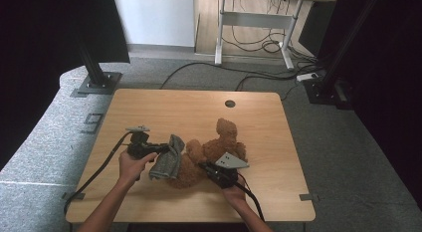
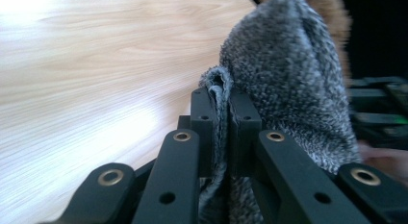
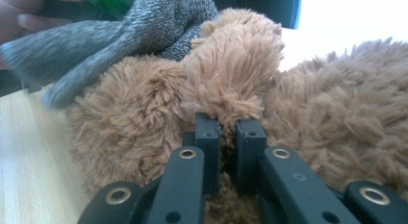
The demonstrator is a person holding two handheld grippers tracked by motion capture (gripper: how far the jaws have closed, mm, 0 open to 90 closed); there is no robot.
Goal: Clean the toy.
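left jaws: clamped on the hem of a grey knit garment; fabric edge pinched between the two pads, rest of the cloth hanging past the tips
right jaws: clamped on a tuft of brown fur on the teddy bear, apparently a limb; pads nearly together, fur bulging above them
left gripper: front-left of table, pointing right toward the bear
right gripper: front-centre, pointing up-left into the bear's lower body
garment position: between the two grippers, draped from the left gripper, touching the bear's left side
bear position: mid-table, just right of the garment; head toward the far edge, body and legs toward the person
bear long axis: runs near to far, tilted a little right at the head end
key relation: garment lies just left of the bear; the limb held by the right gripper sits just beside the cloth; judged next move is drawing the cloth rightward over that limb
nearer hand: left holds the cloth, right steadies the bear; both already on their things
table: bare wood left, right and beyond the bear; round cable hole near the far edge, well apart
edge risk: near edge close to both hands; far side has plenty of room
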